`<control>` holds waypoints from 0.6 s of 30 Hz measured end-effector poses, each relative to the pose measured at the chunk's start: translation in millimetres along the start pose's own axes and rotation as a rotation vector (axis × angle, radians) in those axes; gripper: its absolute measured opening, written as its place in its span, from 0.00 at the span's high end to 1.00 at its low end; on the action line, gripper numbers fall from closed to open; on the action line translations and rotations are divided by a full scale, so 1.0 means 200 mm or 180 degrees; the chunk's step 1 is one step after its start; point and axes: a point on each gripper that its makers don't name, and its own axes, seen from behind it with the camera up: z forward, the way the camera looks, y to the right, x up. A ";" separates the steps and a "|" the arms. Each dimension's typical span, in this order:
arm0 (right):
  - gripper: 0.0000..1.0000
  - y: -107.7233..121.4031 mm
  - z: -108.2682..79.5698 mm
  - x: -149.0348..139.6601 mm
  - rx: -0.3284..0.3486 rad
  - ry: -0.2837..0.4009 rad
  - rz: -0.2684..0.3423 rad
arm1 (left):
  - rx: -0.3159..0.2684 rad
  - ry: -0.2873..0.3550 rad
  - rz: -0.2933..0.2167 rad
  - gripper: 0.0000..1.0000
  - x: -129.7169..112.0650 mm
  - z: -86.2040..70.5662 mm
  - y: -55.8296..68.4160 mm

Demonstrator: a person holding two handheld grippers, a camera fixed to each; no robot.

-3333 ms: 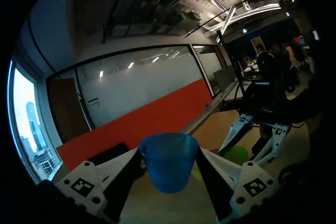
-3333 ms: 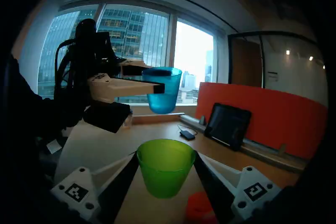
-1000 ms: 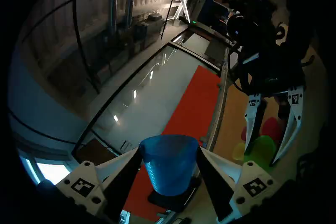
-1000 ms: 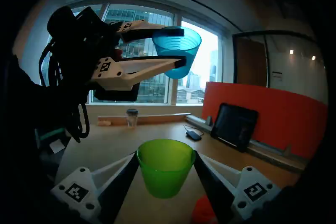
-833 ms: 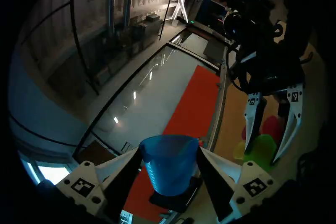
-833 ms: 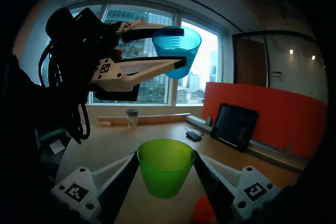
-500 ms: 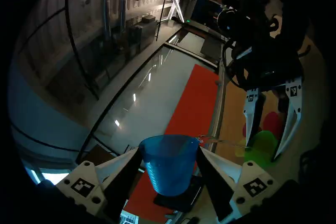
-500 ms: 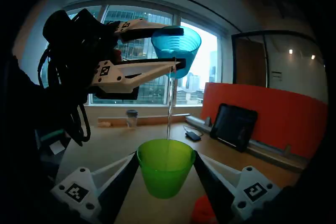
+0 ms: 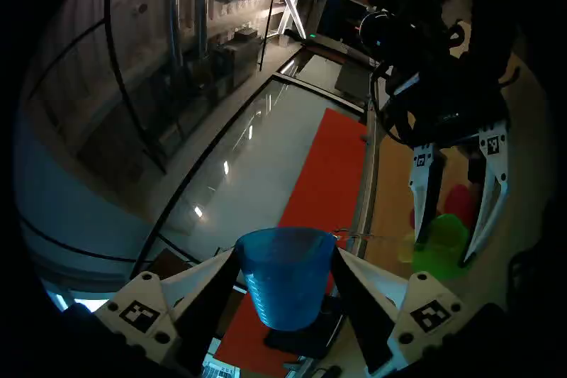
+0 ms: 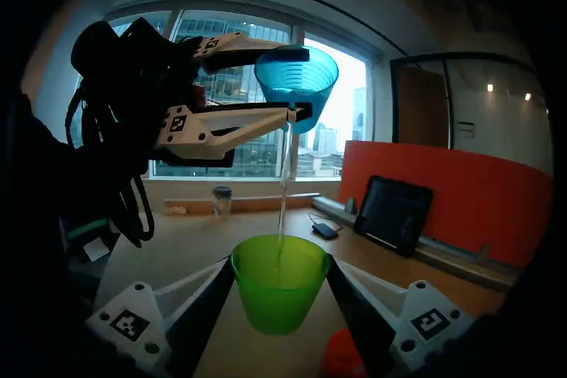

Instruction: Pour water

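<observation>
- While both its fingers press on the sides of the blue cup (image 9: 285, 286), the left gripper (image 9: 285, 264) is rolled over. That tips the cup's mouth down toward the other tool.
- From the right gripper view, the left gripper (image 10: 303, 80) hangs high and a little to the left. One white finger lies over the blue cup (image 10: 298, 87) and one under it. A dark-sleeved hand and looped cables are behind them.
- A thin stream of water (image 10: 283, 179) leaves the cup's lower lip and drops straight into the green cup (image 10: 278, 293).
- The right gripper (image 10: 280, 275) holds that green cup upright, clamped between its two fingers directly beneath the pour.
- Water runs down inside the green cup, but how full it is cannot be told.
- Both cups are translucent plastic tumblers that taper to the base, and the blue one has fine rings around its wall.
- From the left gripper view, the right gripper (image 9: 445, 247) is off to the right with the green cup (image 9: 443, 236) between its fingertips, where the stream of water (image 9: 375, 237) arrives.
- A red cup (image 9: 461, 204) and a yellow cup (image 9: 405, 250) sit just beside the green cup.
- Under the right gripper lies a wooden desk (image 10: 177, 250).
- Ahead and to its right a dark tablet (image 10: 392, 215) leans on an orange partition (image 10: 461, 186), with a phone (image 10: 322, 229) near it.
- Farther ahead a small lidded jar (image 10: 222, 201) stands at the window sill.
</observation>
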 end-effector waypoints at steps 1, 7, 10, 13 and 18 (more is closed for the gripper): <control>0.07 0.00 0.00 0.00 -0.0001 0.0001 -0.0002 | 0.0002 0.0003 0.0009 0.13 0.00 0.00 0.00; 0.07 0.00 0.00 0.01 -0.0003 0.0013 -0.0007 | 0.0007 -0.0002 0.0065 0.13 0.01 -0.01 -0.01; 0.07 0.00 0.00 0.01 -0.0003 0.0017 -0.0013 | 0.0005 -0.0004 0.0099 0.13 0.01 -0.01 -0.01; 0.07 0.00 0.00 0.01 -0.0005 0.0022 -0.0015 | -0.0001 -0.0006 0.0121 0.13 0.01 -0.01 0.00; 0.07 0.00 0.00 0.01 -0.0003 0.0032 -0.0014 | -0.0013 -0.0007 0.0162 0.13 0.02 -0.02 -0.01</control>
